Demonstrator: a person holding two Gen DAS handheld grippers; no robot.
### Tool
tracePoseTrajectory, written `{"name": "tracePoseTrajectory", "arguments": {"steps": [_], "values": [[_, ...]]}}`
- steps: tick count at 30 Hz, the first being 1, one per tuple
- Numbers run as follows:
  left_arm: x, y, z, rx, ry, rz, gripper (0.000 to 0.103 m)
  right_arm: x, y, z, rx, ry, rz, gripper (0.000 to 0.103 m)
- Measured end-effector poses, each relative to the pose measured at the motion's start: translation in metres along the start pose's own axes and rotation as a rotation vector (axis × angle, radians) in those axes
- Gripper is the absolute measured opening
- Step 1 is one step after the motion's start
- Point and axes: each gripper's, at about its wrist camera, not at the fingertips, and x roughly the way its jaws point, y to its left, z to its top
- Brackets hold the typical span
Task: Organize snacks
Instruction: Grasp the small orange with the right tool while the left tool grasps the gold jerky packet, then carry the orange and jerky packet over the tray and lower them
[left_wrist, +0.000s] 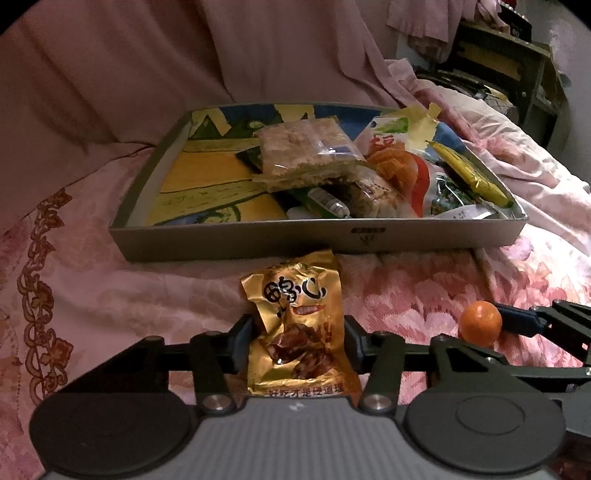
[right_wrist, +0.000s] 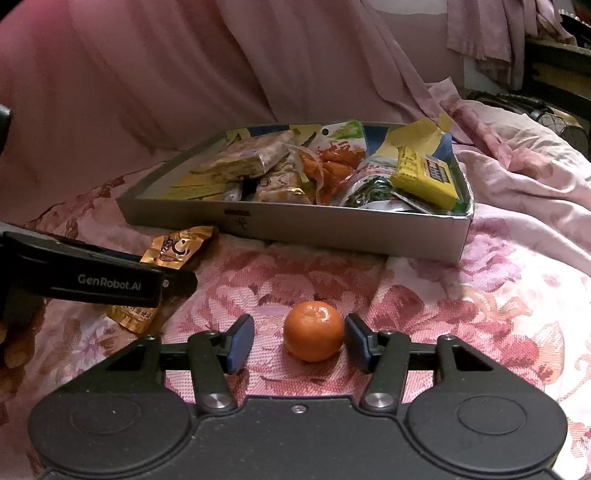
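A gold snack packet (left_wrist: 299, 325) lies on the pink floral bedspread, in front of a grey box (left_wrist: 317, 242) holding several snack packs. My left gripper (left_wrist: 298, 341) is open with its fingers on either side of the packet, close to its edges. The packet also shows in the right wrist view (right_wrist: 177, 247), partly behind the left gripper. A small orange (right_wrist: 313, 330) sits on the bedspread between the fingers of my right gripper (right_wrist: 299, 341), which is open; the right pad is close to it, the left pad stands apart. The orange also shows in the left wrist view (left_wrist: 480, 324).
The box (right_wrist: 332, 229) has its left part bare, with a printed floor showing (left_wrist: 207, 177). Pink drapery (left_wrist: 184, 55) hangs behind it. Rumpled bedding (right_wrist: 524, 155) lies to the right, and a dark shelf (left_wrist: 517, 70) stands at the far right.
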Motion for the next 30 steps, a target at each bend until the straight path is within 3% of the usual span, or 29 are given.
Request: {"name": "tracePoseTrajectory", "arguments": {"steps": [4,8,21,30], "values": [[-0.003,-0.003,-0.001,0.003,0.011,0.007,0.05,0.0,0.001,0.0,-0.004,-0.002,-0.009,0.049],[-0.007,-0.008,-0.002,0.015,0.02,0.016,0.048,-0.001,0.001,0.0,-0.003,-0.002,-0.018,0.036],[-0.019,-0.017,-0.005,-0.018,0.036,0.018,0.046,-0.006,0.003,0.003,0.008,-0.023,0.007,0.035],[-0.041,-0.012,0.006,-0.069,-0.045,0.017,0.046,-0.019,-0.004,0.011,0.053,-0.105,0.014,0.035]]}}
